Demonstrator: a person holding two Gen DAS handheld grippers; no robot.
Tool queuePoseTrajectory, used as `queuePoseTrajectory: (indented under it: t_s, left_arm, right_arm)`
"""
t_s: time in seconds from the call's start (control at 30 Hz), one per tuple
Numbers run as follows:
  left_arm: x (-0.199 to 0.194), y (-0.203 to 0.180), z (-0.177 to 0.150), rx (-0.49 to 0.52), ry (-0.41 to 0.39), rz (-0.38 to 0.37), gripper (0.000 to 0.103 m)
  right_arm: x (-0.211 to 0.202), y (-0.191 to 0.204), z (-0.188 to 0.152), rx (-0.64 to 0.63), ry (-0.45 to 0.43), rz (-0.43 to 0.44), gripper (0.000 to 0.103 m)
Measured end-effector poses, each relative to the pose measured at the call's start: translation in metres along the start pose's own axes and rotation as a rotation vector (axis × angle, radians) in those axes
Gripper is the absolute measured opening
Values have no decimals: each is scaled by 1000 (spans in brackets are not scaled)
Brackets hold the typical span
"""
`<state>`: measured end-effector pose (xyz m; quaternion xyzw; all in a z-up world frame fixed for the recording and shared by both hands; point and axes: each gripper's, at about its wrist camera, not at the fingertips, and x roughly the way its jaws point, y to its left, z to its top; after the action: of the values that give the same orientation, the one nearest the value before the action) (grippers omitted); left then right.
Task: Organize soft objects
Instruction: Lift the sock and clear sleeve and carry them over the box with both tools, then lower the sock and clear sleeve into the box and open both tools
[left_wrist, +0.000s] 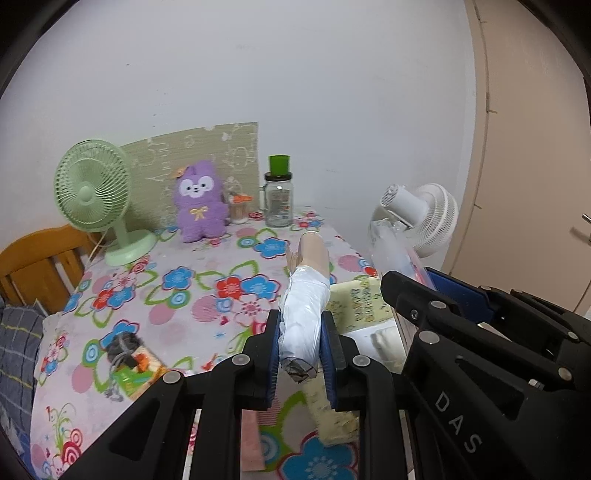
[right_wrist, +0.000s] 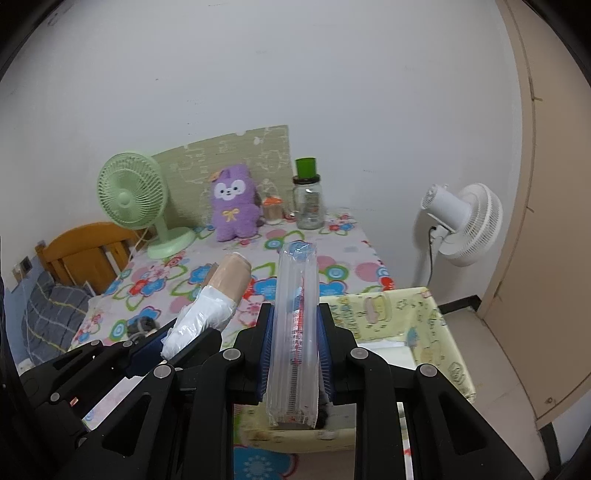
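Open tablecloth (left_wrist: 207, 295) ahead, plush (left_wrist: 201, 201), jar (left_wrist: 279, 201) far back

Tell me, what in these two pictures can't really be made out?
- Inside of the pale yellow printed fabric box: in both views the black claws cover most of it.
- Contents of the clear plastic packet in the right claw: glare and folds blur them.
- Dark grey tangled bundle on the flowered tablecloth: too small; in the right view the left claw hides it.
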<state>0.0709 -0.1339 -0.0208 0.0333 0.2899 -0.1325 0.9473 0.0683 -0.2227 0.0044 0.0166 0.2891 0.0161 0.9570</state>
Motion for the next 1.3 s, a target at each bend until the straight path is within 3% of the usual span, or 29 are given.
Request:
queuePoseTrajectory:
  t_s: [0.73,0.8,1.0,1.1,1.2,1.3]
  left_arm:
    - [69,-55,-2,92,129,-57,22]
    - [73,-57,-4,97,139,-56,33]
    - [80,-60,-7,107,160,-57,49]
    - [79,-60,-7,108,155,-64,62]
    - [76,-60,-7,112,147,-70,75]
    - [71,-59,-7,115,139,-69,81]
  right_arm:
    - [45,-76,-12,90,84,-64,26]
    - [50,-79,-15,95,95,-64,26]
    - [60,-86,-20,107,123,-64,29]
    - [61,-85,-21,101,133,-66,39]
    - [58,-85,-22,106,126,-65,59]
    - [54,-82,-21,99,114,-70,63]
